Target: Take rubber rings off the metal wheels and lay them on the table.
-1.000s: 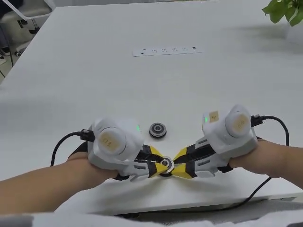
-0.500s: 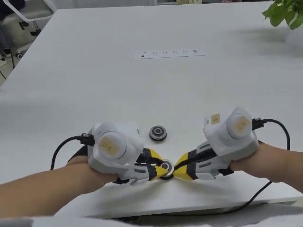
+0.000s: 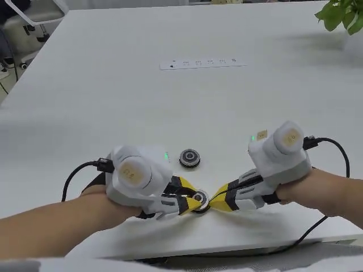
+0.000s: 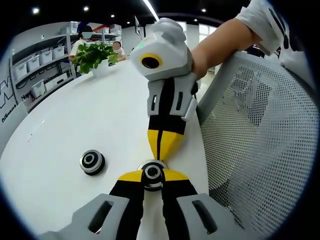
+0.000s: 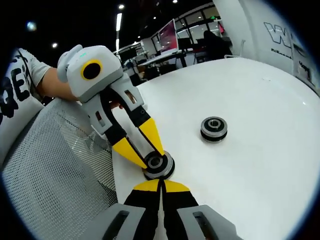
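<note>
L gripper (image 4: 152, 176) comes in from the left of the head view, held in the person's left hand. Its jaws are part open w/ the yellow tips on either side of a metal wheel (image 5: 159, 164), clamping it just above the near edge of the table (image 3: 113, 85). The wheel's dark rubber ring (image 5: 171, 166) is on its rim. R gripper (image 5: 161, 186) comes from the opposite side, nose to nose w/ the L one. Its jaws are pressed together w/ barely a slit between them, and the tips are right against the wheel's rim. Can't tell whether they've nipped any of the ring. In the L gripper view the R gripper's closed yellow tips come down from the top and touch the wheel's upper edge. A second wheel (image 3: 189, 158) lies flat on the table just beyond the grippers, apart from both, w/ its ring also on. Further back near the table's middle is a white power strip (image 3: 203, 63), and at the far right corner a green plant (image 3: 340, 14). A black cable (image 3: 334, 150) loops from the R gripper's body over the person's wrist and off the table edge. Another cable (image 3: 76, 173) leaves the L gripper's body. A mesh chair (image 4: 250, 150) sits close behind the grippers on the person's side
</note>
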### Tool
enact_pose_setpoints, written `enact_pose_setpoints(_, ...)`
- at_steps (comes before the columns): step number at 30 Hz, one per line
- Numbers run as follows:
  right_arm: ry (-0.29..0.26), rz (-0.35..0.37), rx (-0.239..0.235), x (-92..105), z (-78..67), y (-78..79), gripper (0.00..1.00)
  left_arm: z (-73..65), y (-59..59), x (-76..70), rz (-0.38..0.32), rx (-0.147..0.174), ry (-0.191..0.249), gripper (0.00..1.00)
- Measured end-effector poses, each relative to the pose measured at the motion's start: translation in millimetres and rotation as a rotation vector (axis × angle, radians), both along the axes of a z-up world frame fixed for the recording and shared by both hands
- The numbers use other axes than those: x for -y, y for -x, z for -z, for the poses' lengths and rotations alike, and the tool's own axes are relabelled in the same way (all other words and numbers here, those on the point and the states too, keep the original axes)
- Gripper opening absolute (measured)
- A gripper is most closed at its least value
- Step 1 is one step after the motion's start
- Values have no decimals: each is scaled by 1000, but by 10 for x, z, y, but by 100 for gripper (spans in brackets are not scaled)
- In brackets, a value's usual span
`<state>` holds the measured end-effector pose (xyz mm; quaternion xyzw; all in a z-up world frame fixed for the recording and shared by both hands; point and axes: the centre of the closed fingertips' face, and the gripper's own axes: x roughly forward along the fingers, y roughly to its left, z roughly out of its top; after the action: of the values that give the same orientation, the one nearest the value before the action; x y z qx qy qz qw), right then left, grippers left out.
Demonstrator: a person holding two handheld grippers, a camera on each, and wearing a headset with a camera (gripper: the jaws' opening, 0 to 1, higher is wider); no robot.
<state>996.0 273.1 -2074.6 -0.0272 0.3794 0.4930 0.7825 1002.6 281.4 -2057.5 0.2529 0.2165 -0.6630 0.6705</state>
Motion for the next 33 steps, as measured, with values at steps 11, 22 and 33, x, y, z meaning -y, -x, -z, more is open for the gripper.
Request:
enact_pose_setpoints(11,-66,92,-63,19,-46,-45,0,-1,1,0,-3,0,1,8)
enact_pose_setpoints(22,-136,149,-88,-28,-160,-63,0,-1,-6,2,-8,-2,-4,8)
enact_pose_setpoints(33,-151,138,-94,-52,-202,-38,0,-4,-5,3,-14,-3,-12,8)
